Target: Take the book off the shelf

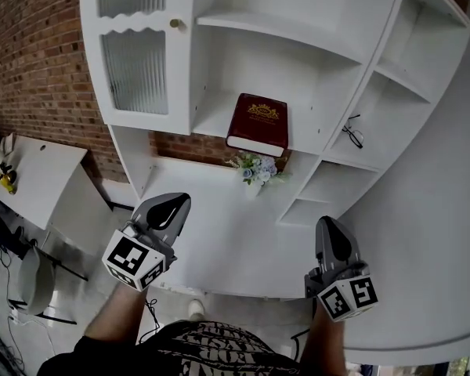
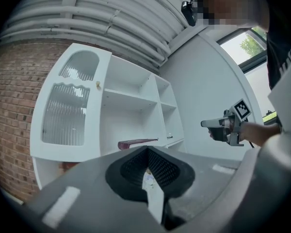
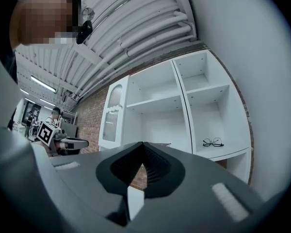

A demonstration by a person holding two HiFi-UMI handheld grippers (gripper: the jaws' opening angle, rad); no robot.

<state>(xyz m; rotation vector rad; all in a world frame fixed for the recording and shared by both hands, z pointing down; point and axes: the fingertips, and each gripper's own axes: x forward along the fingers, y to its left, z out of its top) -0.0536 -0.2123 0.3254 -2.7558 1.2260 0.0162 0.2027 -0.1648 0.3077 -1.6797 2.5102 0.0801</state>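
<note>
Nearest, the left gripper [image 1: 171, 207] and the right gripper [image 1: 330, 233] are held out side by side, well apart, over a smooth white tabletop [image 1: 219, 241]. Each carries a cube with black-and-white square markers. In the left gripper view the grey fingers [image 2: 131, 166] are pressed together at their tips, their black ribbed pads facing each other across a diamond-shaped hollow, with nothing pinched. The right gripper's fingers [image 3: 160, 166] are closed in the same way, and they too are empty.

Past them, a small bunch of pale blue and white flowers [image 1: 256, 168] sits at the back of the tabletop, just below the book's shelf.

Above it stands a white shelf unit [image 1: 282, 30] of flat painted boards with open square compartments. The book [image 1: 257, 124], a thick dark red hardcover with a gold emblem, lies flat on the middle shelf of the central compartment, apart from both grippers. In the compartment to its right lie thin-rimmed eyeglasses [image 1: 353, 134]. To its left is a cabinet door [image 1: 133, 69] with ribbed glass, a scalloped frame and a small round knob [image 1: 173, 23].

Behind the unit is a red brick wall [image 1: 31, 45].
</note>
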